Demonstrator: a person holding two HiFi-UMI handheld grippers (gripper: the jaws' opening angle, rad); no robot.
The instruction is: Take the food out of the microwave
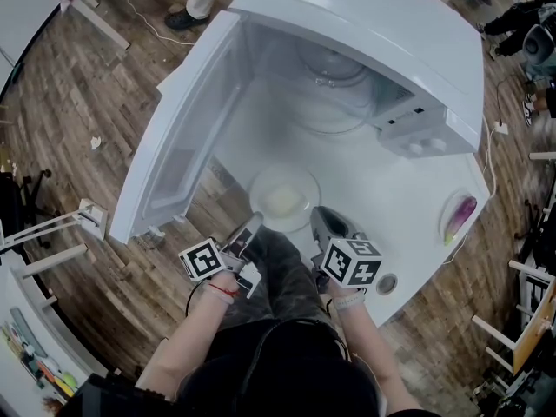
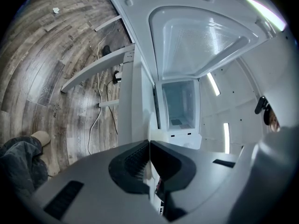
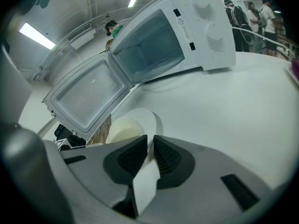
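Left hand-held gripper (image 2: pixel 148 146) and right hand-held gripper (image 3: pixel 150 141) each pinch the plate (image 3: pixel 150 118); microwave label (image 3: pixel 183 30) illegible.

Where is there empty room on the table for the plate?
Bare tabletop lies between the plate and the microwave, and rightward toward the purple item. The near edge is crowded: the left gripper and right gripper both clamp the plate, with the open door beside.
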